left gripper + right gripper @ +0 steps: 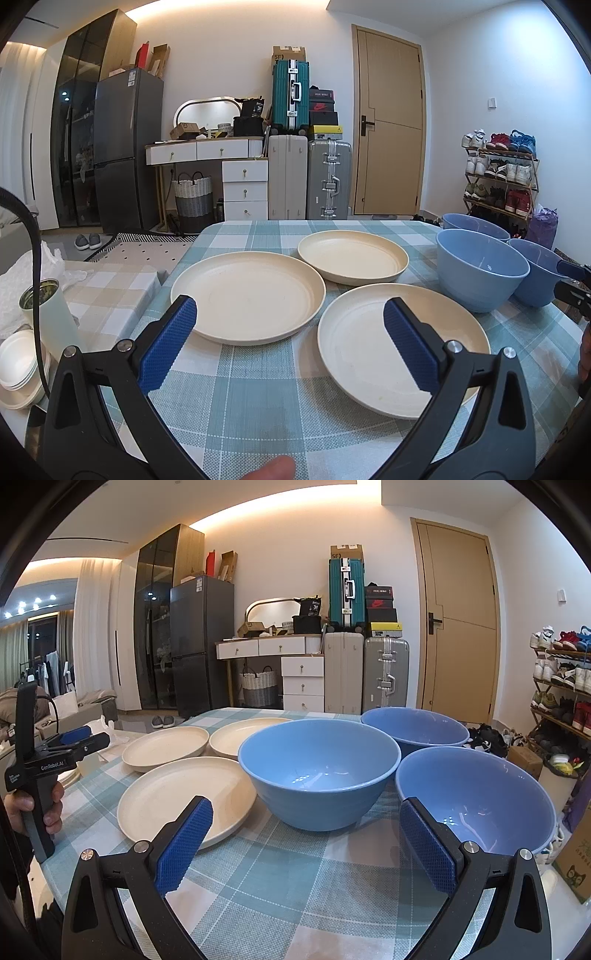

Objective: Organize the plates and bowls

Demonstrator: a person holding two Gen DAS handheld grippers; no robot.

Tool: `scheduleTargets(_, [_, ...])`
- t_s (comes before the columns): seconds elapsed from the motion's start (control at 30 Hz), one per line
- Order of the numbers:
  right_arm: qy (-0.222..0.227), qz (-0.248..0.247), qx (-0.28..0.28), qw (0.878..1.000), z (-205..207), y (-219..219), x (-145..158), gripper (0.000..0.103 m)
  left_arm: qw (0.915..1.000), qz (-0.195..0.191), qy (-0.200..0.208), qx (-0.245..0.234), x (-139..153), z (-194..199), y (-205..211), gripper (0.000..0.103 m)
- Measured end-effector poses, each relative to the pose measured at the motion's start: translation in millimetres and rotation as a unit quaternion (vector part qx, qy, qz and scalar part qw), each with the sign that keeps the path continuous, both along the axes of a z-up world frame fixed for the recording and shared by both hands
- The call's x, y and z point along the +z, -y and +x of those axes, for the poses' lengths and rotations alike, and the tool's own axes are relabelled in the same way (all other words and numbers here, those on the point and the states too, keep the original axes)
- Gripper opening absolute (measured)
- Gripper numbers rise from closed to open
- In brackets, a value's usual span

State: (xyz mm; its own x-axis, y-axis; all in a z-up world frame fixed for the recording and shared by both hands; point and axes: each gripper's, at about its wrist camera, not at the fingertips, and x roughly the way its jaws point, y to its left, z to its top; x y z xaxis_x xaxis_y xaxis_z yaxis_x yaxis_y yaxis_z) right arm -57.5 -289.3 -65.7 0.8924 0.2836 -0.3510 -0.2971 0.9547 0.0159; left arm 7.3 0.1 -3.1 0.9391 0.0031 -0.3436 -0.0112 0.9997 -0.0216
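Jaws apart on both grippers (ribbed blue pads); round cream plates [247, 295], smooth blue bowls [319, 771].

- Left wrist view: low over the bench [258, 424] near edge, facing the far wall, close to the cream plates [247, 295].
- Right wrist view: same heading, further right, close to the blue bowls [317, 771].
- Both share plates, bowls and door [458, 624].

Pretty clearly someone's apartment, living room doubling as storage. There's a dark fridge [127, 147], a white vanity desk with a mirror [207, 149], stacked suitcases [308, 177] by the front door [389, 122], and a packed shoe rack [500, 173]. The surface has a checkered tablecloth [258, 387].
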Motion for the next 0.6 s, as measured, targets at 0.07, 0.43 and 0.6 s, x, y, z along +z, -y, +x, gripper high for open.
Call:
scheduleTargets(0.07, [-0.003, -0.002, 0.0, 1.0, -0.9, -0.2, -0.6, 0.103, 1.0, -0.002, -0.004, 0.002, -0.1, 1.0, -0.2, 0.101])
scheduleTargets(0.43, [-0.005, -0.025, -0.001, 1.0, 5.0, -3.8, -0.8, 0.103, 0.9999, -0.008, -0.003, 0.006, 0.1, 1.3, -2.2, 0.101])
scheduleTargets(0.6, [-0.005, -0.02, -0.002, 1.0, 4.2, -3.8, 0.1, 0.103, 0.9999, -0.007, -0.005, 0.006, 0.0, 1.1, -2.4, 0.101])
